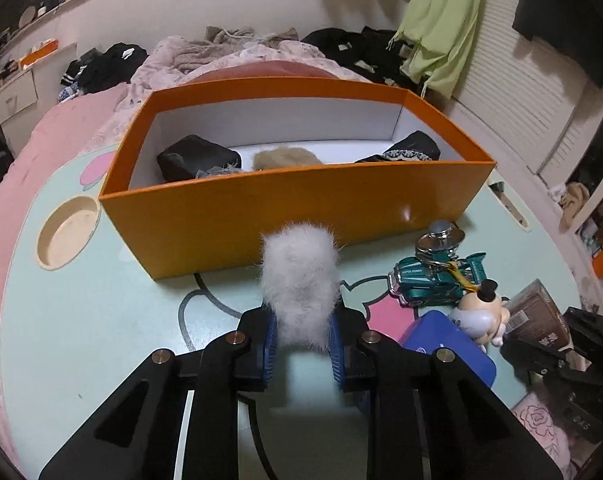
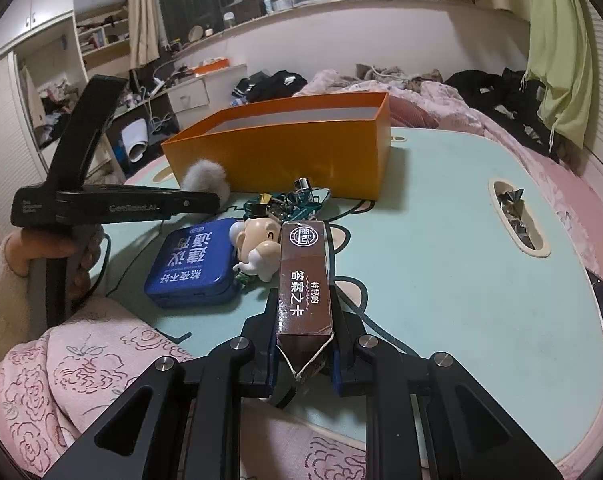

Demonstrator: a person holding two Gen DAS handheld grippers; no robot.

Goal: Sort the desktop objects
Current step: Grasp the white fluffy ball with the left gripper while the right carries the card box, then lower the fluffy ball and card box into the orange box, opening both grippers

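Note:
My left gripper (image 1: 301,340) is shut on a white fur pompom (image 1: 299,280), held above the table just in front of the orange box (image 1: 261,216). The same pompom (image 2: 205,180) shows in the right wrist view at the tip of the left gripper (image 2: 217,200), near the orange box (image 2: 293,160). My right gripper (image 2: 303,344) is shut on a brown card box (image 2: 305,280) with white lettering, low over the table. Inside the orange box lie a black pouch (image 1: 197,156), a tan fur ball (image 1: 285,158) and a dark patterned cloth (image 1: 409,148).
On the mint table (image 2: 461,240) lie a blue tin (image 2: 195,268), a cartoon figurine (image 2: 257,248) and a green toy car (image 1: 433,280) with a chrome knob. A round recess (image 1: 67,236) and a slot (image 2: 517,216) cut the tabletop. A person's hand (image 2: 49,252) holds the left tool.

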